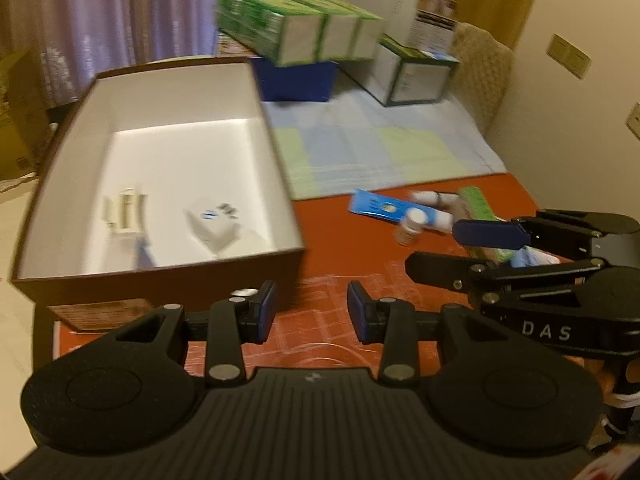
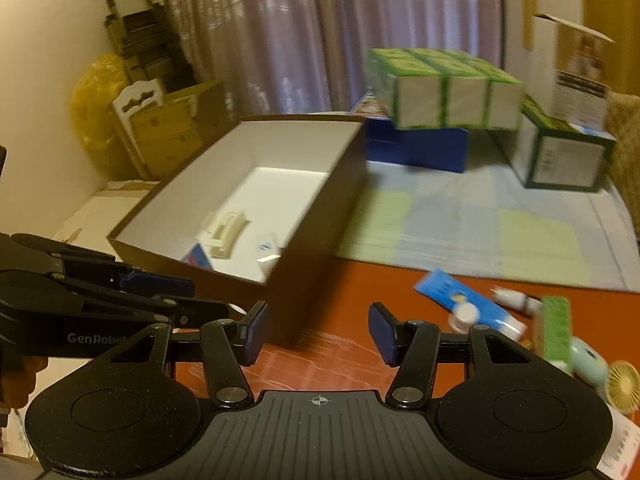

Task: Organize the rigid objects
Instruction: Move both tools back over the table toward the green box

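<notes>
A brown box with white inside (image 1: 276, 160) (image 2: 320, 216) stands on the red table. In it lie a cream clip-like item (image 1: 124, 212) (image 2: 226, 230), a white cube (image 1: 218, 226) and a small blue item (image 2: 198, 258). Right of the box lie a blue flat pack (image 1: 376, 206) (image 2: 460, 296), small white bottles (image 1: 412, 224) (image 2: 466, 316) and a green pack (image 1: 476, 200) (image 2: 556, 328). My left gripper (image 1: 312, 312) is open and empty over the table in front of the box. My right gripper (image 2: 316, 332) is open and empty beside the box's near corner; it shows in the left wrist view (image 1: 448, 248).
Stacked green-and-white cartons (image 1: 304, 28) (image 2: 444, 88) sit on a blue box (image 1: 296, 80) at the back. Another carton (image 1: 416, 72) stands right of them on a checked cloth (image 1: 380, 148). A pale green gadget and a yellow disc (image 2: 622, 384) lie at the right.
</notes>
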Demonstrator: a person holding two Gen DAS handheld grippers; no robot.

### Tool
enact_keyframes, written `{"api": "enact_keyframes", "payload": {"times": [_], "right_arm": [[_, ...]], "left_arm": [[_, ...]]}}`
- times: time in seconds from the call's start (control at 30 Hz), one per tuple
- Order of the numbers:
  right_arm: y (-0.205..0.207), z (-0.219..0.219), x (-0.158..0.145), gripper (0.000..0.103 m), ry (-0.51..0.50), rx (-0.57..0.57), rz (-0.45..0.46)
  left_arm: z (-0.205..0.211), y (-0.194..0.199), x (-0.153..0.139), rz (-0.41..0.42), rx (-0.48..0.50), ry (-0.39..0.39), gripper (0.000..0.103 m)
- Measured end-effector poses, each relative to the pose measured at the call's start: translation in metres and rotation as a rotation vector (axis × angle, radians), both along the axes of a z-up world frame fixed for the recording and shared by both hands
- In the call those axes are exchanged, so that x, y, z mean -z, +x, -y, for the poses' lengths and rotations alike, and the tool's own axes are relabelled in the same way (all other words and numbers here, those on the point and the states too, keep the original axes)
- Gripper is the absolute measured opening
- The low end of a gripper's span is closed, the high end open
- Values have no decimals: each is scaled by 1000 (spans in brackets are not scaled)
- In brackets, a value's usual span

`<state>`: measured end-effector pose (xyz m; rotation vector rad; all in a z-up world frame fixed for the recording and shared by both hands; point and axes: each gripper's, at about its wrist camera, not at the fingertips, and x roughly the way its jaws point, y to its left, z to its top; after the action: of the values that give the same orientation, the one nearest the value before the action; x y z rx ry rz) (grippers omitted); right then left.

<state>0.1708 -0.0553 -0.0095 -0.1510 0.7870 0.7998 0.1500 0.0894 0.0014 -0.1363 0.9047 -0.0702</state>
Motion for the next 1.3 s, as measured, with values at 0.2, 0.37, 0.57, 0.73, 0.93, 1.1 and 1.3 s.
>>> {"api": "enact_keyframes", "payload": {"times": [0.2,0.37,0.57,0.73,0.93,1.1,1.3], "right_arm": [[4,45,0,52,-4,89,-13],[10,78,2,52,-15,165,-29],[17,105,4,52,-21,211,-41],[25,120,7,52,-31,235,-49],[40,129,20,52,-61,266,-64],[56,133,32,52,-80,292,-63],[75,133,45,52,-115,312,-51]], "left_arm": [[35,9,5,-5,81,-10,34],[61,21,10,-7,125,-13,34],[85,34,16,-16,159,-12,34],[97,43,23,-19,161,-7,34],[106,59,37,-23,145,7,34],[110,75,48,-20,129,10,34],[115,91,63,-14,133,27,34]]}}
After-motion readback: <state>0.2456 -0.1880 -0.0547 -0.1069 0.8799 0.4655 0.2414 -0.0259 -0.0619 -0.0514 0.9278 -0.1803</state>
